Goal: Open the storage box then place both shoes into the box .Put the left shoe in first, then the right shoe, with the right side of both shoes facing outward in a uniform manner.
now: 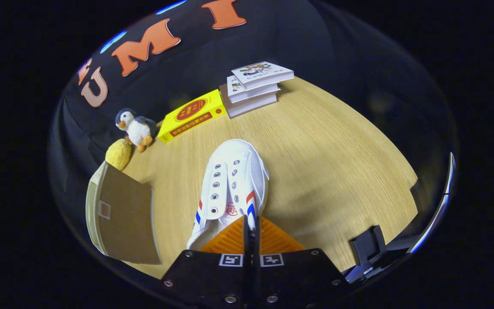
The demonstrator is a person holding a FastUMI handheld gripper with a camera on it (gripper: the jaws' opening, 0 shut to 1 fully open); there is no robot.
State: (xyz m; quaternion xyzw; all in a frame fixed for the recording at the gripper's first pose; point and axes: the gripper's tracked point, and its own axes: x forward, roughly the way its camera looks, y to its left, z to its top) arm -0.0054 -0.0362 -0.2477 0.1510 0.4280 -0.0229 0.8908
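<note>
A white canvas shoe [234,180] with red and blue side stripes and no laces points its toe away from me, just ahead of the fingers. My gripper [251,234] is shut on the rim of the shoe's opening near the heel, with the fingers pressed close together on it. The shoe casts a soft shadow on the wooden table [337,163] to its right and seems lifted off it. Left of the fingers stands the storage box [120,214], showing a beige edge and a broad brown panel. Its inside is hidden from me.
Beyond the box sit a yellow plush [118,153] and a penguin toy [134,127]. A yellow book [192,115] and a stack of white books [253,86] lie at the table's far side. A black clamp [369,246] grips the table's right edge.
</note>
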